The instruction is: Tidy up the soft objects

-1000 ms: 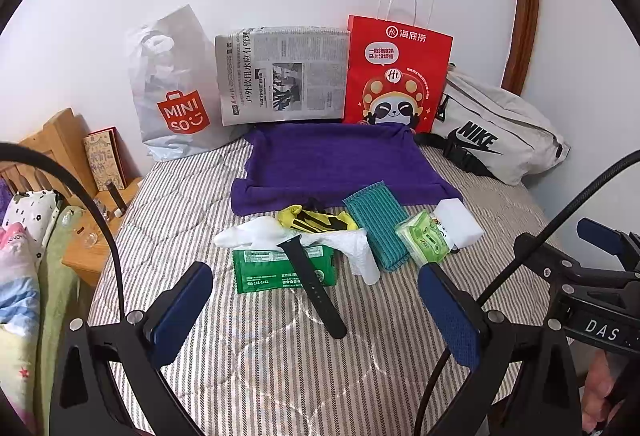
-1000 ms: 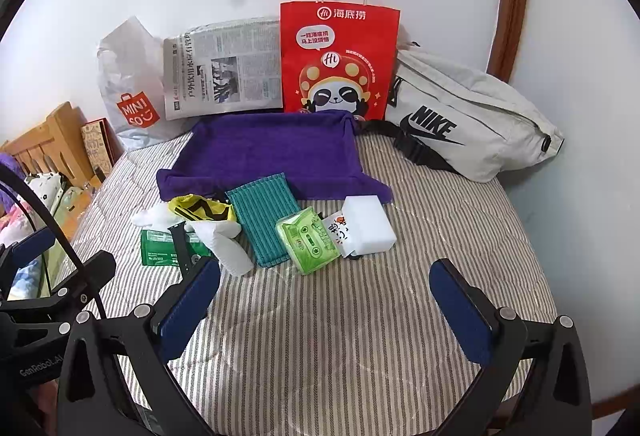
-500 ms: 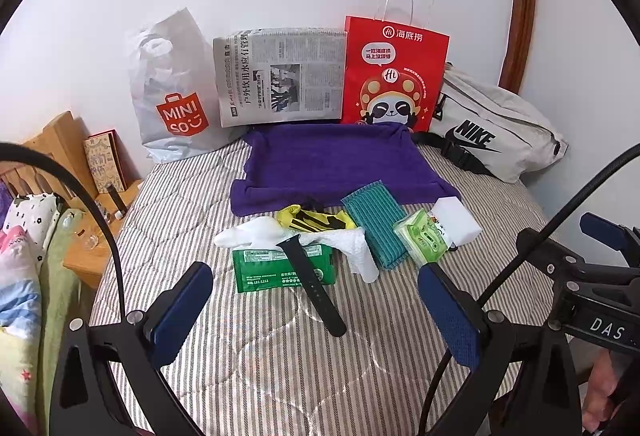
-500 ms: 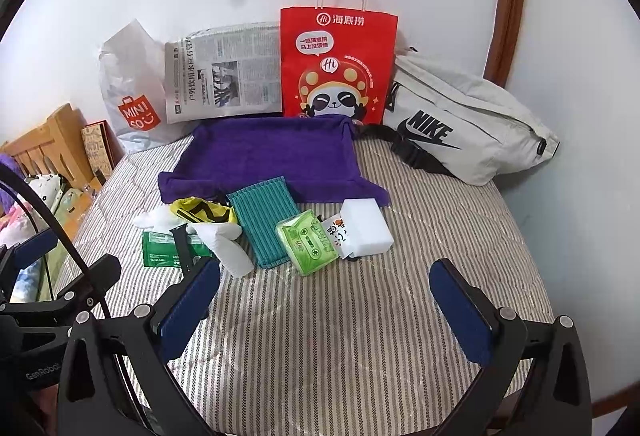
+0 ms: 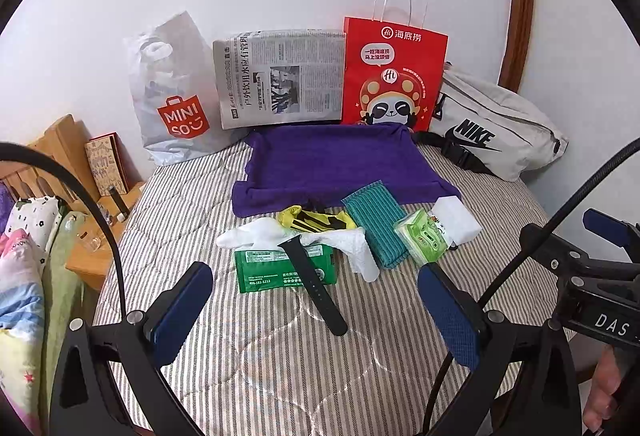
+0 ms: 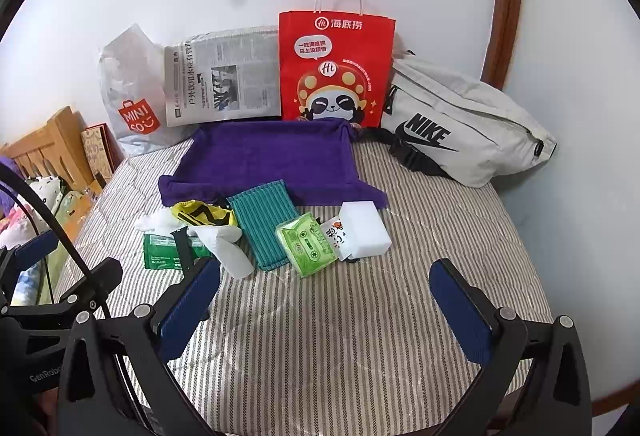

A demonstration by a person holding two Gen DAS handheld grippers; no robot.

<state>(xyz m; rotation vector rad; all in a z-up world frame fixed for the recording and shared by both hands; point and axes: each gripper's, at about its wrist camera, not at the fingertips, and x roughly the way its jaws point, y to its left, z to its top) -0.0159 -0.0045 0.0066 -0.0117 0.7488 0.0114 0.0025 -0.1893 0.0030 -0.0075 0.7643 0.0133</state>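
a: where do the soft things lie?

b: in a row on the bed (image 6: 360, 336), ahead of both grippers and just short of the purple towel (image 6: 268, 156). ahead of the left gripper (image 5: 316, 312), a black strap (image 5: 312, 280) lies across a green wipes pack (image 5: 280, 268), with a white sock (image 5: 360, 248) and a yellow sock (image 5: 316, 220) beyond. ahead of the right gripper (image 6: 326, 300) sit a teal cloth (image 6: 266, 222), a light green tissue pack (image 6: 310, 246) and a white sponge (image 6: 362, 228).

a: and the grippers?

b: both spread wide, holding nothing, well short of the row.

a: how would those things handle?

b: all look light. the socks and cloth are limp and would likely droop, so a pinch at a bunched fold or near the middle seems best. the tissue pack's film may be slippery; taking it across its narrow sides looks safer. the sponge should give under pressure, so a gentle squeeze across its short width would probably do.
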